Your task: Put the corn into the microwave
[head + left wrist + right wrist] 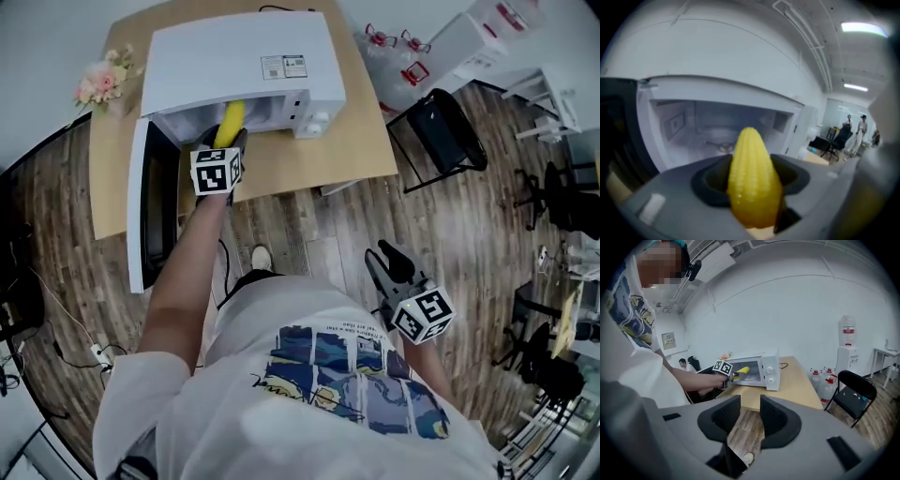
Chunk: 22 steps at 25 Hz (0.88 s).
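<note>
A yellow corn cob (231, 123) is clamped in my left gripper (225, 148), its tip reaching into the mouth of the white microwave (239, 58). In the left gripper view the corn (753, 180) stands between the jaws, pointing at the open cavity (715, 131) with its glass turntable. The microwave door (150, 202) hangs open to the left. My right gripper (389, 265) hangs low over the floor beside my body, jaws apart with nothing between them (750, 420). The right gripper view shows the microwave (761, 369) and corn (742, 371) from afar.
The microwave sits on a light wooden table (342, 155) with a flower bunch (101, 82) at its far left corner. A black folding chair (445, 131) and water bottles (394, 52) stand to the right. The floor is wood planks (300, 244).
</note>
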### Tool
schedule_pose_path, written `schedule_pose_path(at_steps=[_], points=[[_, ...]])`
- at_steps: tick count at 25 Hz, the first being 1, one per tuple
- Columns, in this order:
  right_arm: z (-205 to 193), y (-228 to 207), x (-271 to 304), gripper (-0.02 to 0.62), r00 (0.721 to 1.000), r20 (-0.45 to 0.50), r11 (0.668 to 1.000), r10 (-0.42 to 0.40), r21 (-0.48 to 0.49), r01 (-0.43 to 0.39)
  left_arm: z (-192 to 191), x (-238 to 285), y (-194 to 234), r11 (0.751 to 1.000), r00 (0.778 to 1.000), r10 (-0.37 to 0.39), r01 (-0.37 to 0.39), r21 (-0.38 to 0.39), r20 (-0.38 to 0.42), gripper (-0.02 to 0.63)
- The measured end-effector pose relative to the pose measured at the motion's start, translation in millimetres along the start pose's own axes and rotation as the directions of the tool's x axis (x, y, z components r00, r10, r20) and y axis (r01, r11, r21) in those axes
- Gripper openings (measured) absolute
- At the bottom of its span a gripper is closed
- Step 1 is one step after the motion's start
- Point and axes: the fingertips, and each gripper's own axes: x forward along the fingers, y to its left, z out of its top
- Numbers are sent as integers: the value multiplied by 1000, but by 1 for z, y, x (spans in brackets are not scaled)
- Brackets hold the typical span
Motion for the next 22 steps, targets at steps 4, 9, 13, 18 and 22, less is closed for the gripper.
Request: schedule_pose_path(at_steps=[4,9,13,18,22], points=[[-12,-11,-19,121,994,-23,993,-106,44,106,-3,47,10,1000,999,7,-6,26,-32,255],[-24,-19,-48,121,975,-48,970,-218,100,221,2,92,14,997,998,13,-8,72,-61,255],[-35,-24,-64,120,958,-77,949,-275,136,283,7,119,12,994,996,25,-16,106,-86,255],[-34,-28,-72,120,951,-91,941,-295,147,306,12,136,7,989,991,62,-44,140,-120,255],[-36,-33,-75,120,948,-101,936,-303,157,316,6,147,5,983,987,79,-54,173,-140,255]])
